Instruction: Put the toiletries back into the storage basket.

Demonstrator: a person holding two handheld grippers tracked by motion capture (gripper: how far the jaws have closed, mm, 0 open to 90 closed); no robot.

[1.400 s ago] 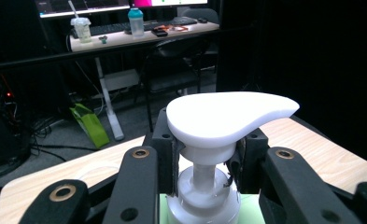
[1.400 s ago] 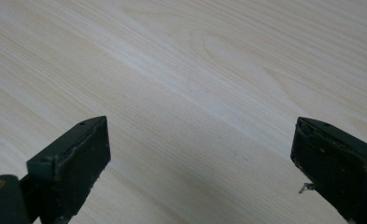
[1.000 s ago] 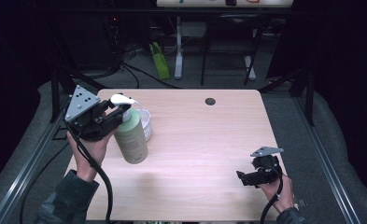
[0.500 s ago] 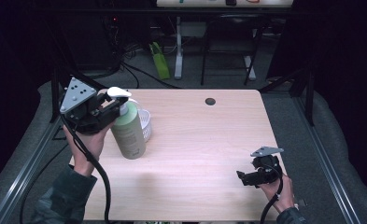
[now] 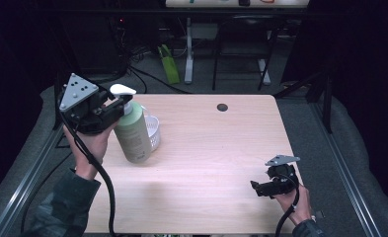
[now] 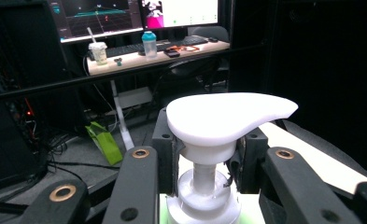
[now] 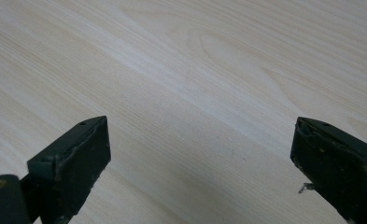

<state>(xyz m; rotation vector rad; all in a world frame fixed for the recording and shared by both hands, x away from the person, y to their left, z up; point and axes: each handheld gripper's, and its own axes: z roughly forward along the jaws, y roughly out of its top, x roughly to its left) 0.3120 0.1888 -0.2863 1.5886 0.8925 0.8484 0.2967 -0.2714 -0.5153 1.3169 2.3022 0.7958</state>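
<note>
Gripping the white pump neck of the tilted green plastic bottle (image 5: 133,133), left gripper (image 5: 113,109) is raised; right gripper (image 5: 257,187) rests low, jaws wide

light wood bench (image 5: 211,168), a small round dark hole (image 5: 222,107) near its far edge, a white basket (image 5: 152,132) at its left side, a green pump bottle (image 5: 132,133) just beside the basket

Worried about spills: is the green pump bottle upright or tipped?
Tipped: the green pump bottle leans, held at its neck by the left gripper.
</note>
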